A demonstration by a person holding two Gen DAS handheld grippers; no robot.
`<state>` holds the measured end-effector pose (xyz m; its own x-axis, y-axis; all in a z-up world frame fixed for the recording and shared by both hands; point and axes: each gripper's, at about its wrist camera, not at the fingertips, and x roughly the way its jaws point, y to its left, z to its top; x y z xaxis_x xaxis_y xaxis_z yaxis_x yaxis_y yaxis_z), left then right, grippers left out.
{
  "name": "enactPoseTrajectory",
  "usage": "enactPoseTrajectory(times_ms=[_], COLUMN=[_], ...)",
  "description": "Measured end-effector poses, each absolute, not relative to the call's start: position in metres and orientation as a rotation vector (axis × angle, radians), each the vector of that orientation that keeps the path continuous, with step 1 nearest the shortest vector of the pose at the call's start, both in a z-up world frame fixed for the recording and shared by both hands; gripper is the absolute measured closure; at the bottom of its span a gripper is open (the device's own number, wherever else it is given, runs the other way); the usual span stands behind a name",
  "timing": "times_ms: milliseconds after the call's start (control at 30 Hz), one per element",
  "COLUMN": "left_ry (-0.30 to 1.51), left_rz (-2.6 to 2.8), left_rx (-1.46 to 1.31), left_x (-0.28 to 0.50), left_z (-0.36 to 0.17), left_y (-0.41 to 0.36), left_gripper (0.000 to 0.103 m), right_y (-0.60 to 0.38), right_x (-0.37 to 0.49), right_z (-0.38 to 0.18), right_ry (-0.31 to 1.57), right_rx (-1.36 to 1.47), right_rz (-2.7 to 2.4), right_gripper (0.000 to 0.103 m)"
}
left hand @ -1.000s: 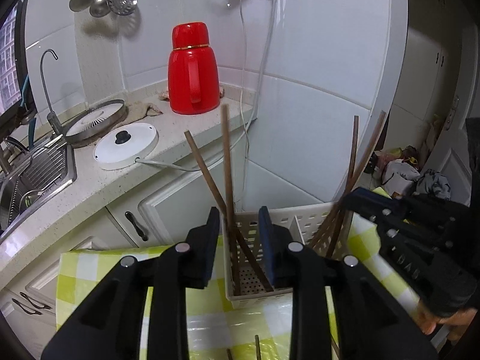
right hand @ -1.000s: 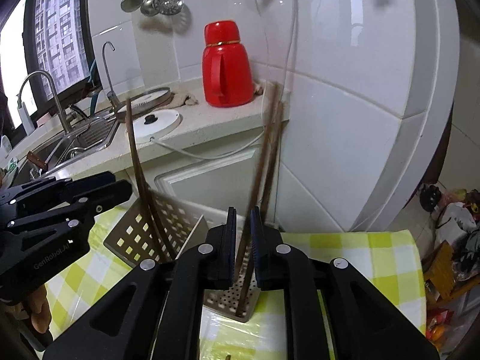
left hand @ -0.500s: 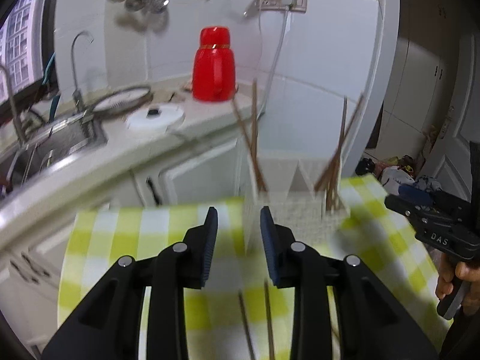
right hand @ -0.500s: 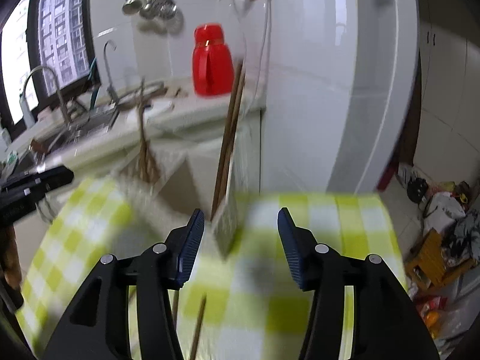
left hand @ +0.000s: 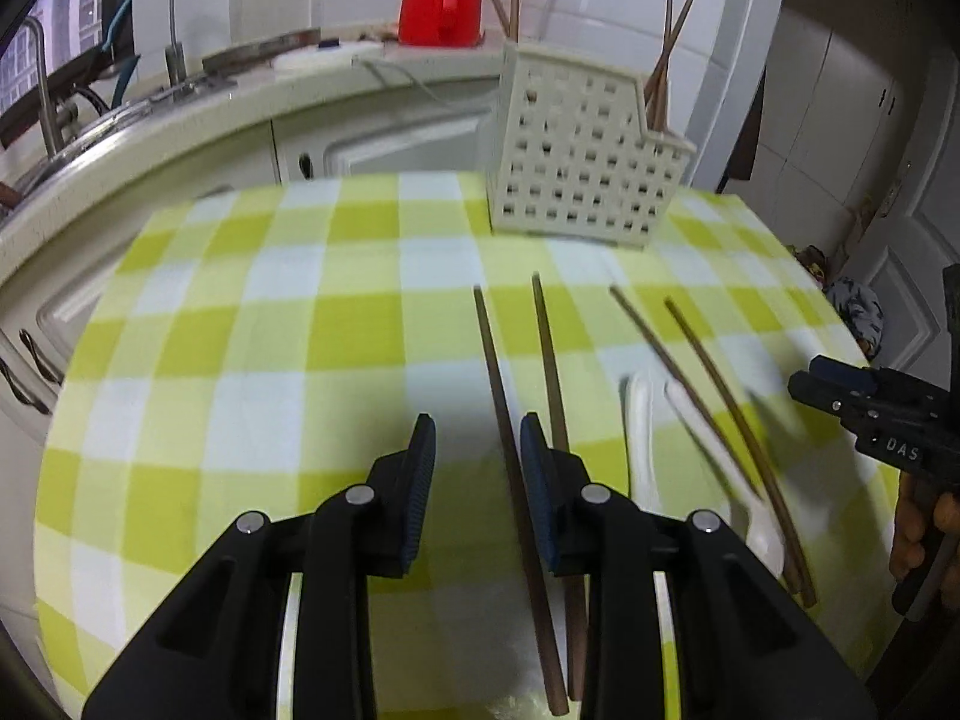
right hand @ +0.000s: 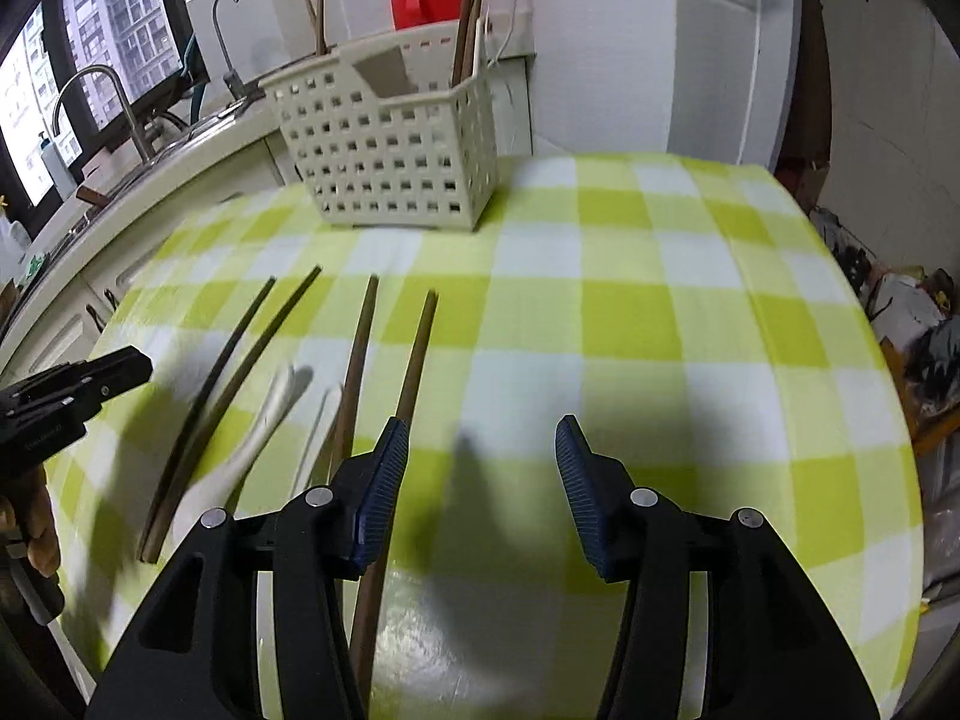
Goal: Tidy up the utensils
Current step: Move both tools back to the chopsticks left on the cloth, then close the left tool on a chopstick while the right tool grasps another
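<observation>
A table with a yellow-green and white checked cloth [left hand: 252,324] lies under both tongs, by a kitchen counter [left hand: 150,138]. The left tongs [left hand: 474,450] are released, over brown wooden chopsticks [left hand: 510,438]. The right tongs [right hand: 480,450] are released, jaws just widened, nothing between. Ahead stands a white holed plastic basket [right hand: 384,162] holding chopsticks. White spoons [right hand: 264,420] look blurry.

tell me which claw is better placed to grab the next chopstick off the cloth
Probably the left claw: a brown chopstick already lies between its open jaws. The right claw hangs open over bare cloth.
</observation>
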<state>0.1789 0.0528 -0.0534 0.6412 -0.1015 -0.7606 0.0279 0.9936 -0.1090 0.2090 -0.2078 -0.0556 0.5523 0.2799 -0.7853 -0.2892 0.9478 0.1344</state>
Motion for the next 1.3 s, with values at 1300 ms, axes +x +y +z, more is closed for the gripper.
enactPoseTrajectory(times_ms=[1300], left_ry=[0.971], left_rz=[-0.042], left_rx=[0.064], left_x=[0.232], left_z=[-0.088], left_y=[0.019], left_gripper=[0.082], right_y=[-0.162], right_x=[0.224], right_z=[-0.083], right_ry=[0.963], right_rx=[-0.15], right_rz=[0.362], right_gripper=[0.09])
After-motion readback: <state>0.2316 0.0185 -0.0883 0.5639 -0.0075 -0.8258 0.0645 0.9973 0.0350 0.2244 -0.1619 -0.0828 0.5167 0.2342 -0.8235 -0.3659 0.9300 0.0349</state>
